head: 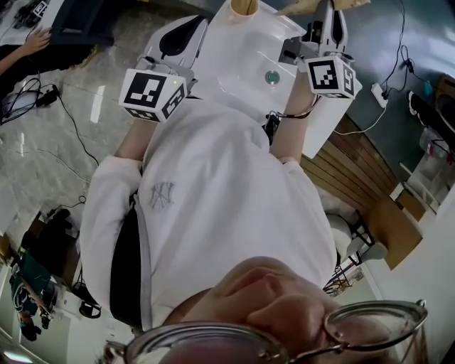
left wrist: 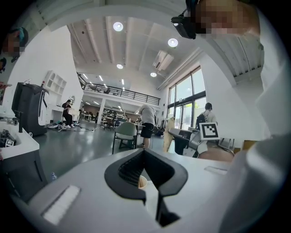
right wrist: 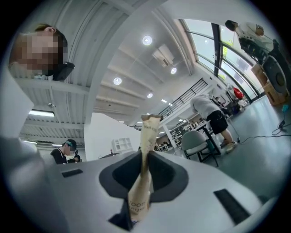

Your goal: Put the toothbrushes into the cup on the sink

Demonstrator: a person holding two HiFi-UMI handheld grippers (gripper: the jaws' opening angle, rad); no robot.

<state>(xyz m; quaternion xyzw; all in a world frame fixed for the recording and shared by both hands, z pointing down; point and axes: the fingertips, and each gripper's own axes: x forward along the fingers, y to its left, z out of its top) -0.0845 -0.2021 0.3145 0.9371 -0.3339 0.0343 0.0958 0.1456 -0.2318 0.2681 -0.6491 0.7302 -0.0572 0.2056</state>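
Note:
A toothbrush in a tan paper wrapper (right wrist: 144, 182) stands up between the pads of my right gripper (right wrist: 146, 157), which is shut on it; its top end (head: 313, 6) shows at the head view's upper edge. That right gripper (head: 328, 15) hangs over the right side of the white sink (head: 242, 64). A tan cup (head: 244, 6) stands at the sink's far edge, and its rim (left wrist: 142, 182) peeps through the left gripper's fingers. My left gripper (left wrist: 144, 152) is shut with nothing in it, and in the head view the left gripper (head: 189, 27) is over the sink's left side.
The sink has a round drain knob (head: 271, 77). A power strip (head: 379, 94) and cables lie on the floor to the right beside a wooden platform (head: 362, 185). A person's hand (head: 32, 41) works at the far left. A green chair (left wrist: 125, 133) and people stand in the hall.

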